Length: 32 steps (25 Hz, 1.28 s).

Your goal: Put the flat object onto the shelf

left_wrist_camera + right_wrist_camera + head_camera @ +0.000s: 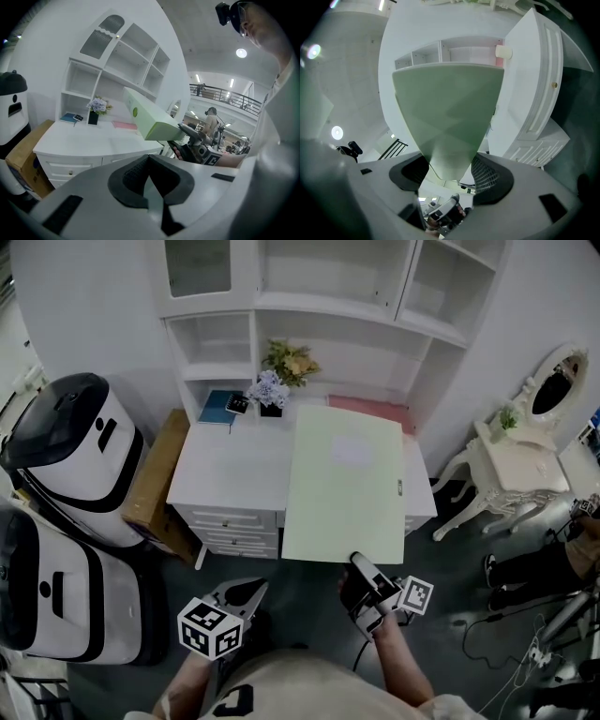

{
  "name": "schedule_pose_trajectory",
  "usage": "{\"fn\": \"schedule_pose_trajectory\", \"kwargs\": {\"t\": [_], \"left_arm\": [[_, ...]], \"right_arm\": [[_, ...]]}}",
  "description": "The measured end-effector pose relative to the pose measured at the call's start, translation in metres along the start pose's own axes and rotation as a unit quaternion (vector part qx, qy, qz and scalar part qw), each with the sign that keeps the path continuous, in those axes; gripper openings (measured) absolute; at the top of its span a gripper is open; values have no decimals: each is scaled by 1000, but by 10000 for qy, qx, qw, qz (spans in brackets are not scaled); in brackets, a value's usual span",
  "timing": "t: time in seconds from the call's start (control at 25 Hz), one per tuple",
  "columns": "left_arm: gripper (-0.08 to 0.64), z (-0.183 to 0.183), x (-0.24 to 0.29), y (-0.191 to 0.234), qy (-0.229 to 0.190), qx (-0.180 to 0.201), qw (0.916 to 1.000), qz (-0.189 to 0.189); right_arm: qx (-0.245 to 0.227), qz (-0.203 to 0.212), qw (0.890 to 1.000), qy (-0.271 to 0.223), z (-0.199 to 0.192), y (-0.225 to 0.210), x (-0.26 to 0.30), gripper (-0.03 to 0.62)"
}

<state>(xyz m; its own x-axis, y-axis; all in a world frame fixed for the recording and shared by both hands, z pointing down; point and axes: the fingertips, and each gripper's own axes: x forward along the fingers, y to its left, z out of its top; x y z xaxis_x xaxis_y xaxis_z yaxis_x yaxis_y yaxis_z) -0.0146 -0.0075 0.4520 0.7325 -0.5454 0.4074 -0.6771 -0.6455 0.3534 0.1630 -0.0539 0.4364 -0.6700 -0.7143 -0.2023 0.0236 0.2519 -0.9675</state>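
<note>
The flat object is a large pale green box. It hangs tilted over the right half of the white desk, below the white shelf unit. My right gripper is shut on the box's near edge. In the right gripper view the box fills the space between the jaws of that gripper, and the shelves show behind it. My left gripper hovers low in front of the desk, shut and empty. The left gripper view shows its pads touching, with the box held up to the right.
On the desk's back edge lie a blue book, a potted flower and a pink flat item. A cardboard box and two white-and-black machines stand at the left. A white vanity table stands at the right.
</note>
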Motion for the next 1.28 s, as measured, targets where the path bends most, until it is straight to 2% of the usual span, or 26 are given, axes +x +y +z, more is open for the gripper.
{"fn": "schedule_pose_trajectory", "kwargs": {"t": [0.2,0.76,1.04,1.28], "left_arm": [[14,14,2,16,-136,-14,9999,47],[14,12,9,61,-70,-217,9996,-162],[14,36,12,86,-127,-60,9989,-452],[14,48,14,100,-173,99,9973,-700]], "right_arm": [[-7,72,9999,73,8,2,20,293],[-70,420,9991,15,23,15,81,293],[-399,427,9981,-191,37,28,109,293],[-481,508,9970,-331,40,37,131,293]]}}
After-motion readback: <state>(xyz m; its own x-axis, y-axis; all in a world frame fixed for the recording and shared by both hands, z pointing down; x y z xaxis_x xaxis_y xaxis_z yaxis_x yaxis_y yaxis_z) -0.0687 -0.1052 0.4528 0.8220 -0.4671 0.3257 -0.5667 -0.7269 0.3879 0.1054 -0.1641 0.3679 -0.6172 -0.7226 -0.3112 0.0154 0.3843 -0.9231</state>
